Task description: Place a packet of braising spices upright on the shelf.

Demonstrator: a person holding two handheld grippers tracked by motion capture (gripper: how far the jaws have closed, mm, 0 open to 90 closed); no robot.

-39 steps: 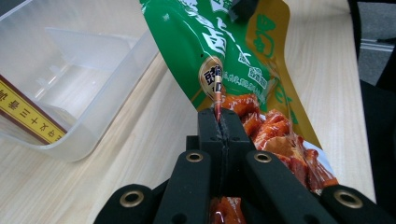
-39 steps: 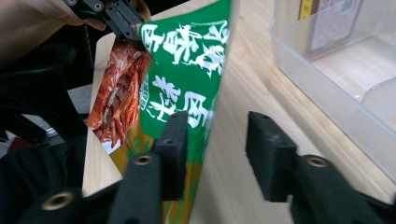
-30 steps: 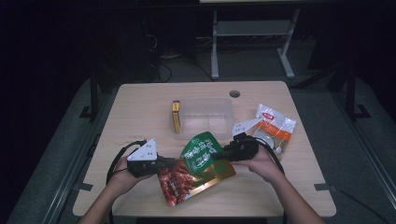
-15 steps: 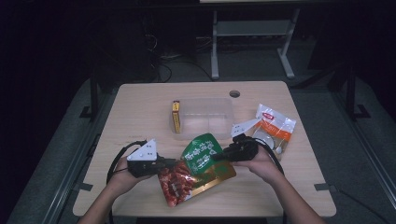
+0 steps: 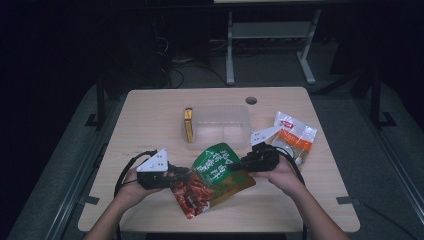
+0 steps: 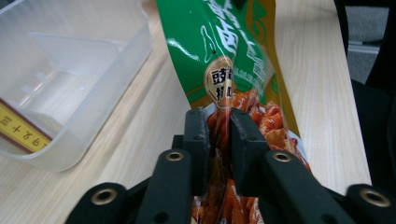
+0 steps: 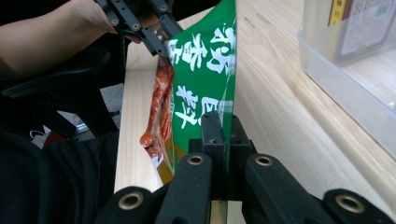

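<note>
**Snack pouch held at both ends**

A green-and-red snack pouch (image 5: 212,177) hangs just above the table's (image 5: 150,115) near edge — left gripper (image 6: 218,122) clamped on its red end, right gripper (image 7: 223,126) pinching its green end. A clear plastic bin (image 5: 217,125) sits just behind.

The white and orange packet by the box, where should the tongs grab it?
Probably the near edge of the white and orange packet, coming from the person's side. It lies flat on the table, so only a thin rim offers a pinch.
</note>
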